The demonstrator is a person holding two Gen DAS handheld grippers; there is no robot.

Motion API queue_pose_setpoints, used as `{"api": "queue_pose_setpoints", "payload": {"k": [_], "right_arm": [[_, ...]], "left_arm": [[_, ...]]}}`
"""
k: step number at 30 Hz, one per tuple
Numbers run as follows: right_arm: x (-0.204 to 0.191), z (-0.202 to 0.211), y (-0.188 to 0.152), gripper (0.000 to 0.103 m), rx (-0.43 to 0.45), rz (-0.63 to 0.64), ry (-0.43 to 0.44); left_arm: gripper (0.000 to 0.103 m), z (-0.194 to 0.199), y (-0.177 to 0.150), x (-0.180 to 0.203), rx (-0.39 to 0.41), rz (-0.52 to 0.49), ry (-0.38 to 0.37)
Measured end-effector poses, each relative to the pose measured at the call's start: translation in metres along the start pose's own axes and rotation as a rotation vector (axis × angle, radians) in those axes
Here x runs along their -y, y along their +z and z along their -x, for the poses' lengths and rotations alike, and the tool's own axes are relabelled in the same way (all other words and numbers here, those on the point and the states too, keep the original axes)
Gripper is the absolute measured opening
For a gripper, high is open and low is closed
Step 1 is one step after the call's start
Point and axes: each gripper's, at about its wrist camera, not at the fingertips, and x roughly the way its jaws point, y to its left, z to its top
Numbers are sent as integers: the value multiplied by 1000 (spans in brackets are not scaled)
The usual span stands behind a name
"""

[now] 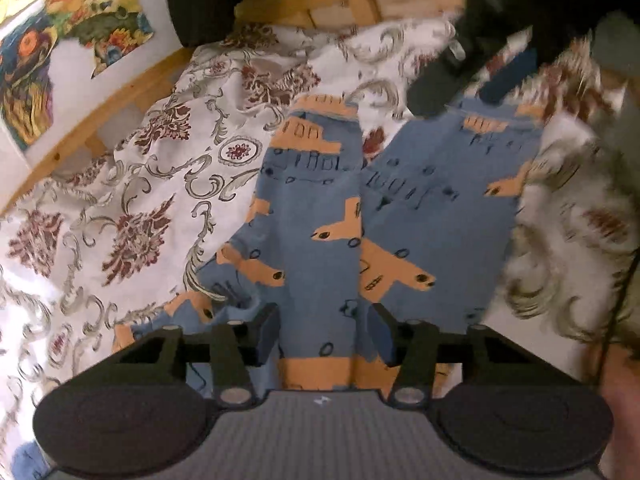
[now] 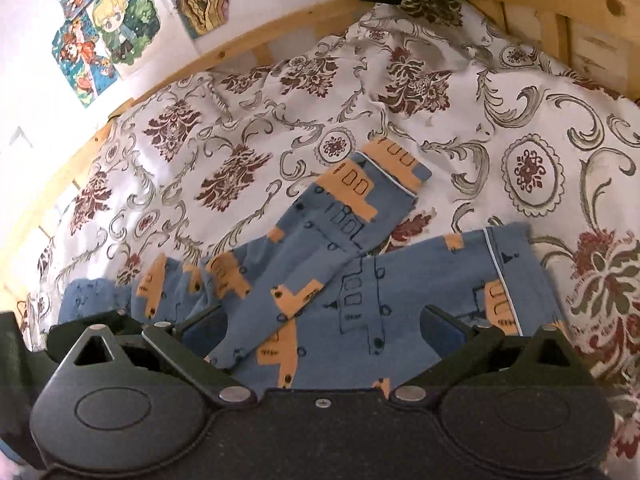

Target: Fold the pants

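Observation:
Blue pants [image 1: 320, 220] printed with orange shapes lie flat on a floral bedspread [image 1: 140, 200], both legs stretching away from me. My left gripper [image 1: 326, 336] is open just above the near end of the pants, one finger on each side of a leg. In the right wrist view the pants [image 2: 360, 288] show two legs that part toward the hems, the left leg angled across. My right gripper [image 2: 324, 328] hangs wide open over them with nothing between its fingers. It also shows as a blurred dark shape, the right gripper [image 1: 468, 84], over the far hems.
The bedspread [image 2: 280, 100] is rumpled around the pants. A wooden bed frame [image 2: 240, 48] runs along a white wall with colourful posters [image 2: 112, 20]. A dark object [image 1: 200, 0] sits at the far corner of the bed.

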Motion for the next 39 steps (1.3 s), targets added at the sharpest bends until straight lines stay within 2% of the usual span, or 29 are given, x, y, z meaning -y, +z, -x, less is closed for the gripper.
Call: {"api": "queue_pose_setpoints", "payload": {"k": [4, 9, 11, 13, 17, 18, 20, 23, 26, 29, 33, 39], "right_arm": [[4, -16, 4, 102, -6, -13, 15], [11, -39, 9, 101, -41, -59, 87], [15, -46, 13, 97, -43, -67, 113], [19, -54, 23, 93, -36, -62, 108], [31, -73, 47, 72, -3, -21, 31], [37, -79, 53, 65, 0, -24, 15], [52, -95, 64, 61, -1, -34, -26], [70, -112, 72, 61, -3, -45, -65], [84, -122, 73, 57, 1, -65, -43], [86, -128, 76, 47, 17, -56, 1], [84, -137, 77, 39, -2, -47, 26], [85, -135, 73, 37, -41, -79, 24]], "left_arm": [[49, -14, -3, 7, -27, -57, 22], [47, -21, -9, 14, -35, -102, 32], [25, -24, -9, 11, -45, -80, 13], [17, -25, -9, 7, -48, -57, 8], [7, -25, -9, -2, -48, 1, -5], [6, -25, -8, -5, -48, 22, -12], [5, -23, -7, -9, -44, 50, -24], [5, -21, -7, -14, -43, 81, -43], [5, -20, -7, -19, -41, 111, -62], [5, -19, -6, -21, -38, 122, -70], [5, -18, -6, -22, -34, 123, -68], [5, -18, -6, -22, -35, 123, -68]]}}
